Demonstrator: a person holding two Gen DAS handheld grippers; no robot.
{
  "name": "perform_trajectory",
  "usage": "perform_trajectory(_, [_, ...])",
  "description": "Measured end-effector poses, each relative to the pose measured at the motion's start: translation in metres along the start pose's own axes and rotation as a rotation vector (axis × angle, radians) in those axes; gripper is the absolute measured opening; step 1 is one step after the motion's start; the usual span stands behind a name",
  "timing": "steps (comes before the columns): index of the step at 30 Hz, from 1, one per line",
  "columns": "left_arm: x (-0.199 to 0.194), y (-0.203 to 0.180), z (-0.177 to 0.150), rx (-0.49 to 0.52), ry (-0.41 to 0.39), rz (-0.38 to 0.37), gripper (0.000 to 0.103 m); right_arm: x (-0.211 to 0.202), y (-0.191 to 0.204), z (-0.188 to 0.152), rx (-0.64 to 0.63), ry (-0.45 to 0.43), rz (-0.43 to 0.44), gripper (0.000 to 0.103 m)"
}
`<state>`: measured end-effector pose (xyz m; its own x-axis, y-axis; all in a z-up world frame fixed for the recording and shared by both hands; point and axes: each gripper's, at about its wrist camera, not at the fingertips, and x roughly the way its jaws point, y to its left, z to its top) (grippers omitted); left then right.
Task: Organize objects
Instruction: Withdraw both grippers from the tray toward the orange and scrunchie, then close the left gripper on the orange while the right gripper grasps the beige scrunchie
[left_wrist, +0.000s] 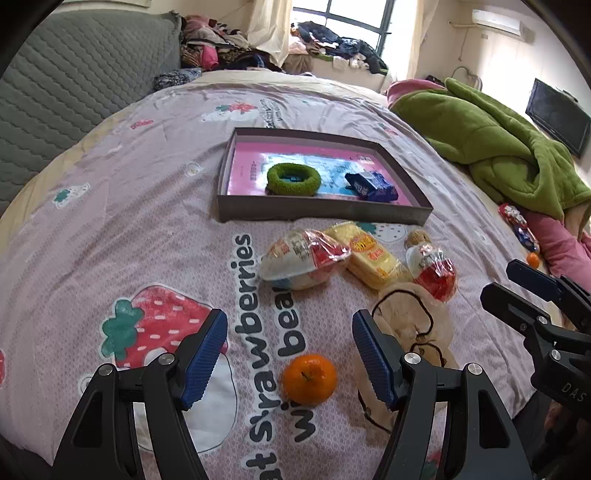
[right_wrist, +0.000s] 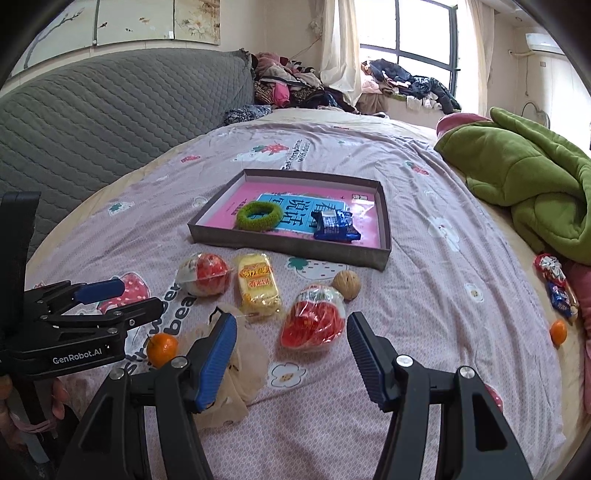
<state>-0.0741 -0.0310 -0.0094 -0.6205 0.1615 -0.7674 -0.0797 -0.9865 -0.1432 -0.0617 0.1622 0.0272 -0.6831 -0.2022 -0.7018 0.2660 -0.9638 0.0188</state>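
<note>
A shallow grey tray with a pink floor lies on the bed and holds a green fuzzy ring and a blue snack packet. In front of it lie two wrapped red-and-white snacks, a yellow packet, a walnut, a beige mesh pouch and an orange. My left gripper is open just above the orange. My right gripper is open near a red wrapped snack.
A green blanket is heaped at the right. A second orange and shiny wrapped sweets lie by the right edge. A grey quilted headboard stands at the left. Clothes are piled near the window.
</note>
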Motion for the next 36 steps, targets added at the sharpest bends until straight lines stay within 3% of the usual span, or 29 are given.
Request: perform_trajectory(36, [0.006,-0.002,-0.037,0.039,0.124,-0.013,0.072,0.015,0.015,-0.024,0.015,0.082,0.055,0.062])
